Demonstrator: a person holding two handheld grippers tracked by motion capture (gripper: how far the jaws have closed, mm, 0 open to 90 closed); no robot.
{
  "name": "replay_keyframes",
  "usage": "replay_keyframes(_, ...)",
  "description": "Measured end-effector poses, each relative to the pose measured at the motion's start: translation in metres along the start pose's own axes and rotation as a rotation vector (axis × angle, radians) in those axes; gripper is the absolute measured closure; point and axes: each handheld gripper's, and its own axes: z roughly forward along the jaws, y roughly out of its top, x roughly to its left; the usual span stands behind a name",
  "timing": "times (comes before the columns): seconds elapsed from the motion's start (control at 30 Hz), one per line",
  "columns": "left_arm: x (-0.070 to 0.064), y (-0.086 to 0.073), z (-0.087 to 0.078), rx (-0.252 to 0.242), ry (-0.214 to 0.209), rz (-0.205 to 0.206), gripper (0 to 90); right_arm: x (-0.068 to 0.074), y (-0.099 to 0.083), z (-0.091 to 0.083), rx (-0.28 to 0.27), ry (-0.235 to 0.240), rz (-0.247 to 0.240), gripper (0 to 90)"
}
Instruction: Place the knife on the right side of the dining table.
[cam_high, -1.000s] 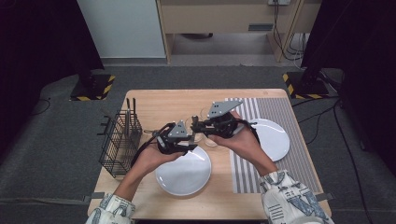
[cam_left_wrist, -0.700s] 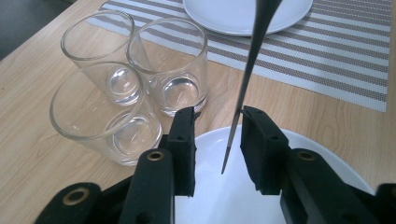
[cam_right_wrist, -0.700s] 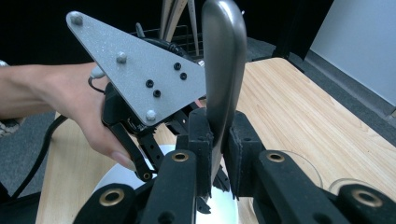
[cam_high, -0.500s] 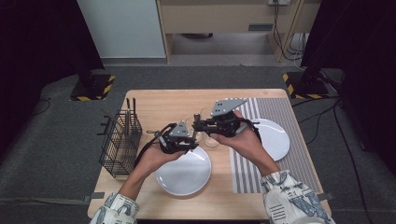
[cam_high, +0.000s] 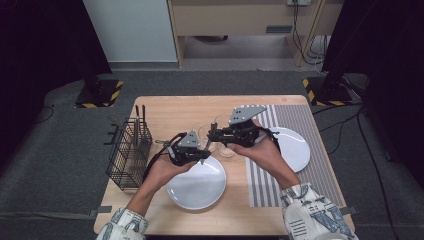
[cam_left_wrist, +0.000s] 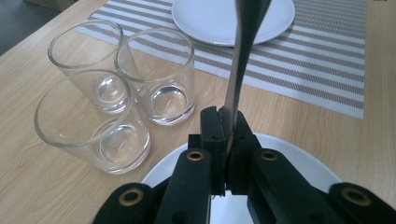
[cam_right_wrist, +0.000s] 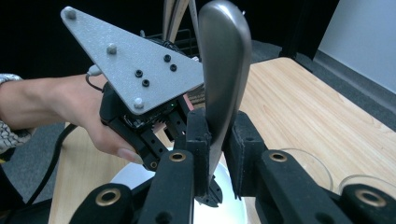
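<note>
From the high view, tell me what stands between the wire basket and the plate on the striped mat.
In the high view, both grippers, left and right, meet there, with clear glasses under them, between basket and plate.

A slim steel utensil (cam_left_wrist: 243, 51) stands upright above the white plate (cam_left_wrist: 299, 168), its handle end broad and rounded.

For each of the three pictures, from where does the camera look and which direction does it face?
High view: above the person's side, facing forward and down on the table; both forearms and tongs show.
Left gripper view: on the left tongs, facing three glasses and the far plate; its jaws clamp a utensil handle.
Right gripper view: on the right tongs, facing the left hand; its jaws clamp the same handle.
Both gripper views share that handle.
</note>
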Motion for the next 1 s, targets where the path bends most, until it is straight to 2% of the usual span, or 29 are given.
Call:
replay_keyframes(0.23,-0.0001,-0.0028,0.0006,0.018,0.003,0.001,88.8,0.0022,0.0008,0.0029,0.037,-0.025,-0.029,77.6)
replay_keyframes(0.33,0.0,-0.0046,0.0014,0.03,0.005,0.001,88.8,0.0043,0.0019,0.0046,0.076,-0.06,-0.063,72.4)
replay_keyframes(0.43,-0.0017,-0.0054,0.0036,0.039,0.003,0.004,88.8,0.0053,0.0033,0.0062,0.087,-0.074,-0.066,66.9)
replay_keyframes(0.73,-0.0025,-0.0067,0.0054,0.066,0.01,0.018,88.9,0.0052,0.0027,0.0075,0.137,-0.146,-0.095,62.1)
replay_keyframes(1.0,-0.0045,-0.0088,0.0081,0.08,0.001,0.027,88.9,0.0008,-0.005,0.0049,0.158,-0.165,-0.095,56.5)
